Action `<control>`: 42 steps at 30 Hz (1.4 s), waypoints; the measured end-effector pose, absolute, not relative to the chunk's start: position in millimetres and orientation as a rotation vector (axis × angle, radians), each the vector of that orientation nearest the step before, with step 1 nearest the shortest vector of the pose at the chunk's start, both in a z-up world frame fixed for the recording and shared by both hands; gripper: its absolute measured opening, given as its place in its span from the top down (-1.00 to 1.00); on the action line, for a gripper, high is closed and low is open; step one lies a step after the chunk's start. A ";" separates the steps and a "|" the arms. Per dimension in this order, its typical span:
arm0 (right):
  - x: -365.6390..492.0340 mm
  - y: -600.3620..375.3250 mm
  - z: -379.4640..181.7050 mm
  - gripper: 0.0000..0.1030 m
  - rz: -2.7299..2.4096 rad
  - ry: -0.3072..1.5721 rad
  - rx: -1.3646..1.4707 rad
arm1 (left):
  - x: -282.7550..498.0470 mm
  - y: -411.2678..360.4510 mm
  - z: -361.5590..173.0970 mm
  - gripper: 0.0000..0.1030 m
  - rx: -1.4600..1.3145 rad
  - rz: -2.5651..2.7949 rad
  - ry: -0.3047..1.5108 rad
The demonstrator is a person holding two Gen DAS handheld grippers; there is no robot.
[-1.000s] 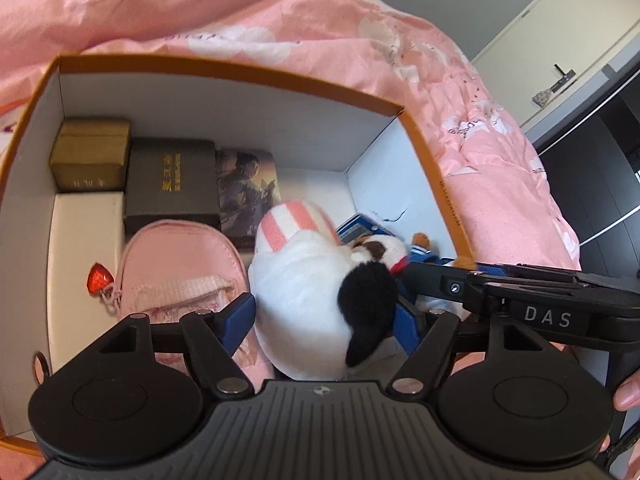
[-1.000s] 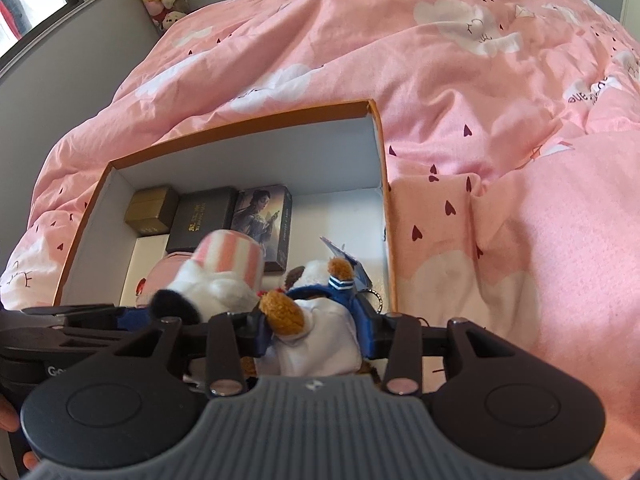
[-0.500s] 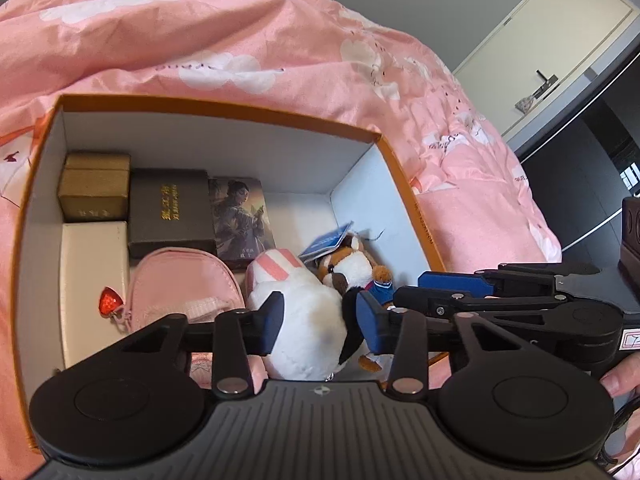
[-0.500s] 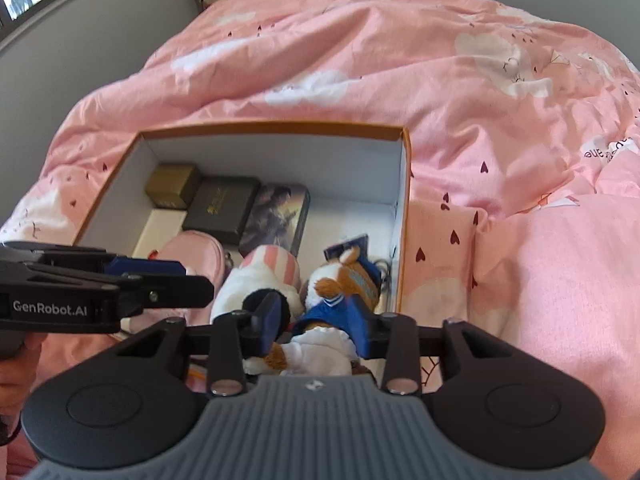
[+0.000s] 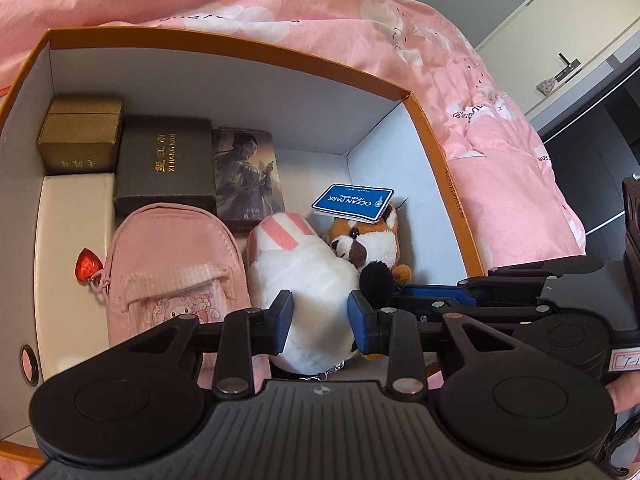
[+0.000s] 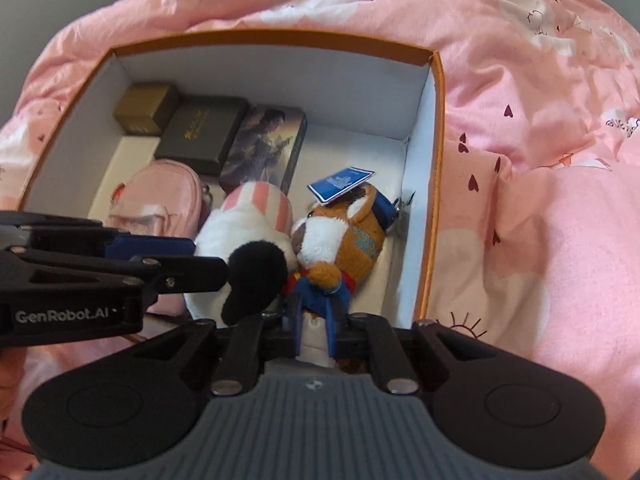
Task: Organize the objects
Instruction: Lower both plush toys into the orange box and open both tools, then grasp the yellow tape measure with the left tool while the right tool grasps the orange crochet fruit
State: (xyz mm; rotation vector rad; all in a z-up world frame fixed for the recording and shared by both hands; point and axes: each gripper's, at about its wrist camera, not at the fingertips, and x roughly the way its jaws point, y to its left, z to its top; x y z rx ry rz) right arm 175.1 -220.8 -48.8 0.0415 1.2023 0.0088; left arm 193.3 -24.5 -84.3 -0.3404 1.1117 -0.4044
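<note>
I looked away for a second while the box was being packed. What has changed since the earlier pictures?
Both grippers have just been closing: the left gripper now pinches the white plush toy with the pink-striped hat, the right gripper the brown plush animal in the blue jacket. Both toys sit lower in the orange-rimmed cardboard box. The pink pouch and small boxes stayed put.

Left wrist view. The left gripper (image 5: 320, 322), its jaws having just been closing, presses its blue pads (image 5: 284, 316) on the white plush toy (image 5: 308, 280) inside the orange-rimmed box (image 5: 240, 54). Beside the toy lie a pink pouch (image 5: 176, 264) and a brown plush (image 5: 372, 240) bearing a blue tag (image 5: 352, 202). Behind stand a gold box (image 5: 82, 134), a dark box (image 5: 166, 164) and a picture box (image 5: 248, 176). The right gripper (image 5: 440, 292) reaches in from the right, touching the brown plush.
</note>
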 end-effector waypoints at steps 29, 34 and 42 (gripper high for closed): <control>44.0 -231.1 16.4 0.33 -0.051 0.866 0.146 | 74.0 -70.8 -8.0 0.07 -0.017 -0.566 0.789; 32.5 -233.8 -7.3 0.09 -0.092 0.915 0.149 | 73.3 -74.1 -30.5 0.07 0.012 -0.612 0.882; 26.8 -240.8 -46.0 0.07 -0.122 1.060 0.185 | 80.4 -64.9 -77.7 0.08 -0.030 -0.617 1.074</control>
